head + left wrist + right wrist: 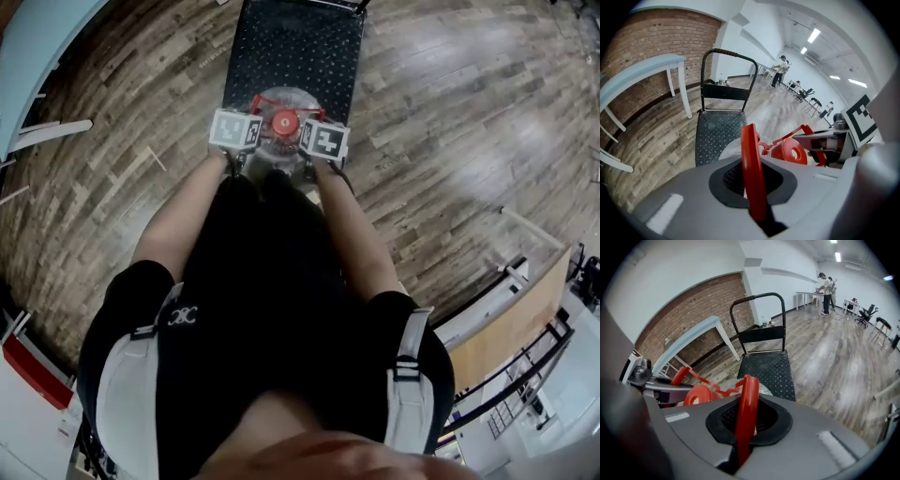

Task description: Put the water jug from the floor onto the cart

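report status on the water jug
Left gripper shut on red handle, right gripper same. Water jug at near end of cart. Nothing blocking the deck.

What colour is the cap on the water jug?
The cap is red, clearest in the left gripper view.

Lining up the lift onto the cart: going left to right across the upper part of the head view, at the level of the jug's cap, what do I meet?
Light blue table → left hand-held gripper → water jug, red cap up → right hand-held gripper → wood floor.
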`<state>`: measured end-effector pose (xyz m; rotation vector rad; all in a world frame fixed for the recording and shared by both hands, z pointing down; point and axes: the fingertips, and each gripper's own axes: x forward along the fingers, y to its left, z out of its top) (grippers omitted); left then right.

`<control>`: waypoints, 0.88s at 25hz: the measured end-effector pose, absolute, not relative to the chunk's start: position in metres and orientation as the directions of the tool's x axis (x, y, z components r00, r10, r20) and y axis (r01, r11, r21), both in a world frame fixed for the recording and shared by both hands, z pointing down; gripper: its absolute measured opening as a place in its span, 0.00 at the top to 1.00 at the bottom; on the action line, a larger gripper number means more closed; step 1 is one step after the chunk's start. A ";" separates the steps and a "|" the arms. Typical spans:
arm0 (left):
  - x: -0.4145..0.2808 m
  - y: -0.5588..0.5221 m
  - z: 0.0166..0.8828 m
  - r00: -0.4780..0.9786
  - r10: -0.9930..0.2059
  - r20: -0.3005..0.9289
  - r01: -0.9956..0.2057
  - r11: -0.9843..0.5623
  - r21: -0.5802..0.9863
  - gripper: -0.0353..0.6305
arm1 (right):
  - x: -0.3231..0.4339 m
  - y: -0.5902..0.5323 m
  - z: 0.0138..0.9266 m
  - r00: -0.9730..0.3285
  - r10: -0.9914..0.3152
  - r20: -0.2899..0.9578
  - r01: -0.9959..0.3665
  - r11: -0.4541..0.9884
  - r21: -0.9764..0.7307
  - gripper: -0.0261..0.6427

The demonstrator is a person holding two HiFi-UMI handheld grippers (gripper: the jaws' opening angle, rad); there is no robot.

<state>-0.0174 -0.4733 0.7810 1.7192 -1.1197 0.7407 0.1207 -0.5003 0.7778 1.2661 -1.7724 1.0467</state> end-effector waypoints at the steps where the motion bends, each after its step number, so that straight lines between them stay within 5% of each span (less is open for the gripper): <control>1: -0.016 -0.474 0.784 0.395 -0.349 0.850 -0.919 -0.162 0.360 0.92 | 0.122 -0.500 0.782 -0.261 -0.375 0.889 -0.961 0.188 -0.203 0.94; 22: -0.003 -0.452 0.856 0.375 -0.200 0.905 -0.926 -0.138 0.353 0.90 | 0.130 -0.487 0.847 -0.230 -0.342 0.911 -0.967 0.182 -0.176 0.92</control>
